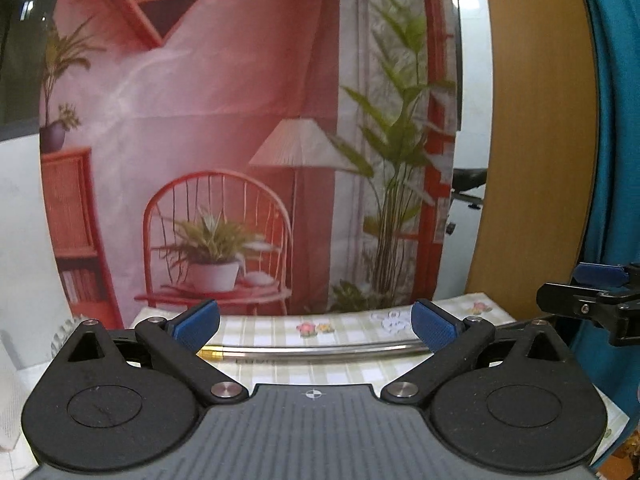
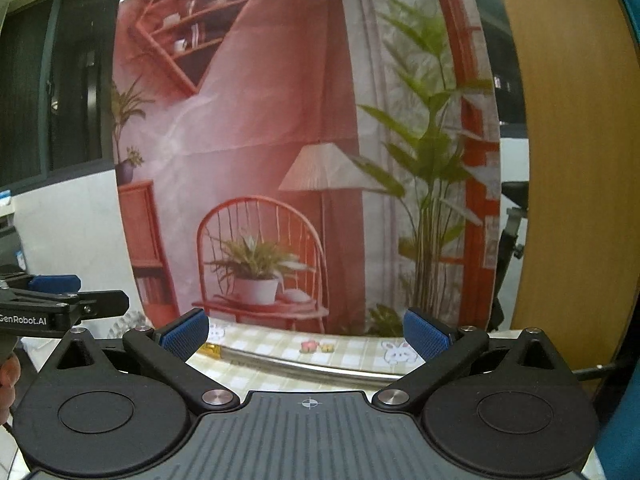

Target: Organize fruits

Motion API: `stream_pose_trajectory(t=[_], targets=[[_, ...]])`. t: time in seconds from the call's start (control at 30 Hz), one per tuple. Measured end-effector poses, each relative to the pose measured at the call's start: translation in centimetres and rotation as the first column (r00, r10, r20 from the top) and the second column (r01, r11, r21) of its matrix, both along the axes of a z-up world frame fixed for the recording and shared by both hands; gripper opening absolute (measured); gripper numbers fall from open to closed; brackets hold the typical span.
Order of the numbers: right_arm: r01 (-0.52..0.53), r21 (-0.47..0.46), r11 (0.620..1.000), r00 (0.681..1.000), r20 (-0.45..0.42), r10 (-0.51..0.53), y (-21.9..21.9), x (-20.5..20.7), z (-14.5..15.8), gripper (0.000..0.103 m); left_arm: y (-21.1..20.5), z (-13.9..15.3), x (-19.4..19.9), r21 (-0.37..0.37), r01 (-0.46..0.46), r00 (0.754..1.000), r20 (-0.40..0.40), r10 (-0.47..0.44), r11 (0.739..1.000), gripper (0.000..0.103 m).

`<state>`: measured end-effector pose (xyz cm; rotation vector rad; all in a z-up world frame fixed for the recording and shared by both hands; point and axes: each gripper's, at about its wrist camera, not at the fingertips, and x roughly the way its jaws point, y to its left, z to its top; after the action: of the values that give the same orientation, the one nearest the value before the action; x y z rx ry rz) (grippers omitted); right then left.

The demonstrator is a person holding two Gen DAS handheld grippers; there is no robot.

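Fruits are nowhere in view, so the task looks unstarted: left tongs (image 1: pixel 316 326) and right tongs (image 2: pixel 306 330) both gape empty, level above the desk (image 2: pixel 280 344), and must tip down to find one

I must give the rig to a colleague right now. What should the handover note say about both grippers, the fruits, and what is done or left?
Left gripper: jaws wide open, holding nothing, raised above the table edge.
Right gripper: jaws wide open, holding nothing, at about the same height, beside the left one.
Fruits: none visible in either wrist view; no container for them visible either.
On the checked tablecloth ahead lies only a metal tube with a gold-coloured end, in front of the printed backdrop.
Done: nothing can be confirmed from these views.
Left: find the fruits first, probably by tilting the grippers down, then sort them.
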<state>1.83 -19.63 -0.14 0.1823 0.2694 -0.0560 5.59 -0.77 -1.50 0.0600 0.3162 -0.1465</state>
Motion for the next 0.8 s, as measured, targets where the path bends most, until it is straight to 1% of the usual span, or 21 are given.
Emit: stream_pose_trajectory(t=[0.2,0.4,0.57,0.8], targets=[[0.021,0.001,1.0,1.0,0.024,-0.021,0.0,-0.6,0.8,0.103,-1.1,1.4,-0.9,0.024,0.003,0.999,0.046,-0.004,1.0,0.103],[0.029,0.005,1.0,0.999,0.021,-0.029,0.0,-0.8,0.7,0.103,-1.7,1.6,-1.1,0.053,0.004,0.999,0.051,-0.007,0.999,0.103],[0.033,0.004,0.999,0.999,0.02,-0.033,0.1,-0.8,0.8,0.103,-1.6,1.8,-1.4,0.046,0.018,0.998,0.053,-0.02,0.999,0.103],[0.042,0.01,0.999,0.999,0.022,-0.042,0.0,-1.1,0.8,0.103,-1.6,1.7,-1.7,0.055,0.019,0.998,0.057,-0.022,0.998,0.103]])
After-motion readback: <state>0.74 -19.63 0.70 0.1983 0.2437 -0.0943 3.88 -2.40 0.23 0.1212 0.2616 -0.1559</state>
